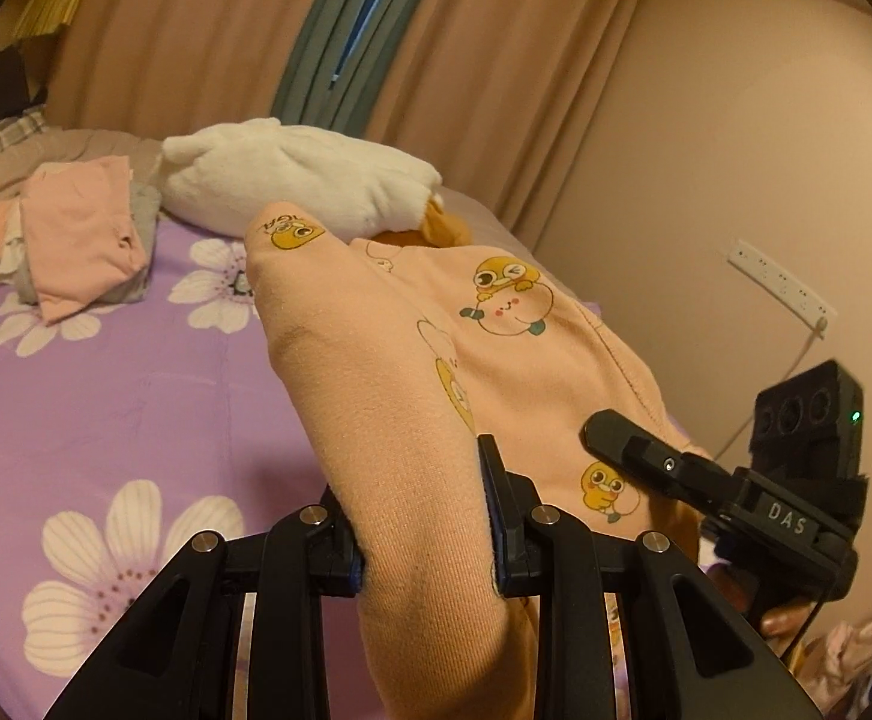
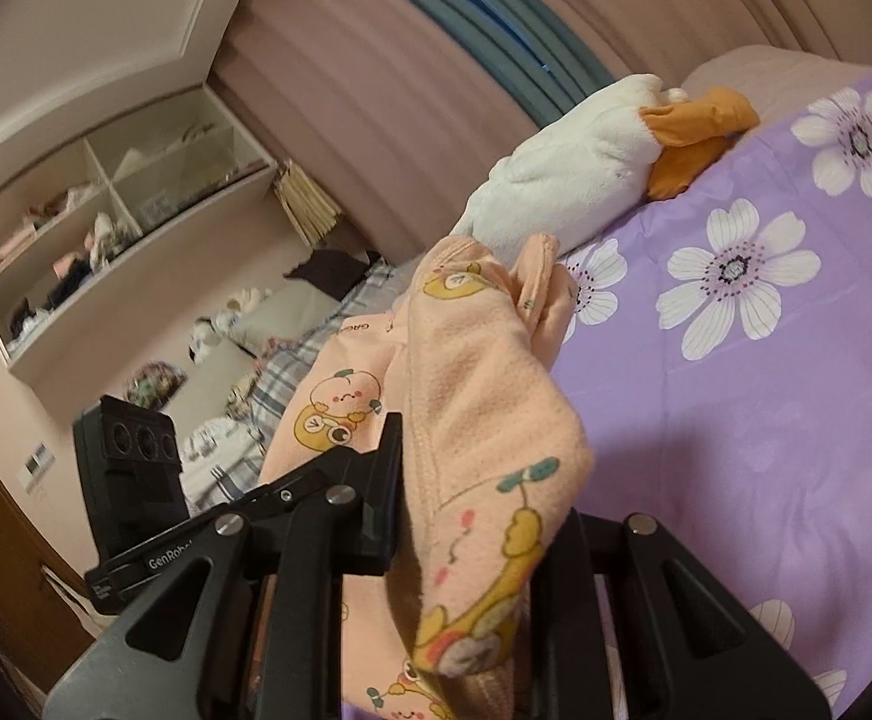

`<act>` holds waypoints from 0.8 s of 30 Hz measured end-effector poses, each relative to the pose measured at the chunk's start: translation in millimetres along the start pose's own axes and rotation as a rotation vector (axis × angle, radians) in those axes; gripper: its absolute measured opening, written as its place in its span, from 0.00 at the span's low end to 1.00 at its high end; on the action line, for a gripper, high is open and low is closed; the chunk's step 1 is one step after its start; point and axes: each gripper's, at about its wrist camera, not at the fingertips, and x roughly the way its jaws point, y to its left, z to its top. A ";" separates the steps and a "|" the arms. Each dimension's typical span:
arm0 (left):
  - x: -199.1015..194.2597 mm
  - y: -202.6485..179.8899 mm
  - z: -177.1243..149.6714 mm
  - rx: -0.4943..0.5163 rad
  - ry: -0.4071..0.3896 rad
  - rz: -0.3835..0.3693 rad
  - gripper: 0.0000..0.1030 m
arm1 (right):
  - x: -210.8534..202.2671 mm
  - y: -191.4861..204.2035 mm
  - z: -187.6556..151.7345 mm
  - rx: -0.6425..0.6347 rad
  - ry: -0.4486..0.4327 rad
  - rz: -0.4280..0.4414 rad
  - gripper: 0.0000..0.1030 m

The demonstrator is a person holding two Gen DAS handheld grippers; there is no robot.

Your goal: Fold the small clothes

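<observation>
A small peach garment [image 1: 411, 360] printed with yellow cartoon chicks hangs lifted above the purple flowered bedsheet [image 1: 105, 396]. My left gripper [image 1: 423, 516] is shut on a bunched fold of it, the cloth bulging between both fingers. In the right wrist view the same garment [image 2: 484, 408] drapes over my right gripper [image 2: 478, 516], which is shut on its fleecy edge; the right-hand finger is hidden by cloth. The right gripper [image 1: 634, 444] also shows in the left wrist view, beside the garment's right side.
A white plush duck [image 1: 291, 180] with orange feet lies at the far side of the bed. A pile of folded pink clothes [image 1: 81, 240] sits at the left. Curtains hang behind; a wall shelf [image 2: 93, 228] and cluttered bedding [image 2: 267, 372] lie left in the right wrist view.
</observation>
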 end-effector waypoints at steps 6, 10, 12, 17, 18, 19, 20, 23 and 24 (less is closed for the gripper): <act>-5.9 3.3 13.3 0.017 -0.038 0.040 0.27 | 14.7 19.7 16.8 -0.100 0.015 -0.012 0.20; 6.6 8.4 15.9 0.024 -0.026 0.078 0.27 | 26.4 15.7 18.6 -0.117 0.028 -0.030 0.20; 11.7 12.3 13.8 0.003 -0.003 0.086 0.27 | 34.2 5.1 18.3 -0.087 0.054 -0.033 0.20; 19.2 9.2 12.2 0.031 0.019 0.129 0.27 | 40.0 -4.8 14.8 -0.055 0.084 -0.048 0.20; 19.6 8.2 11.8 0.034 0.020 0.131 0.27 | 39.4 -4.4 14.2 -0.061 0.080 -0.058 0.20; 19.1 6.9 10.6 0.037 0.020 0.131 0.27 | 38.1 -3.2 13.7 -0.063 0.076 -0.063 0.20; 19.1 6.5 9.9 0.042 0.021 0.129 0.27 | 36.8 -2.0 13.5 -0.065 0.071 -0.066 0.20; 20.4 8.3 10.1 0.042 0.023 0.119 0.27 | 34.1 0.2 11.9 -0.079 0.062 -0.075 0.21; 22.4 9.3 10.6 0.043 0.027 0.118 0.27 | 34.3 -0.1 11.2 -0.084 0.060 -0.081 0.22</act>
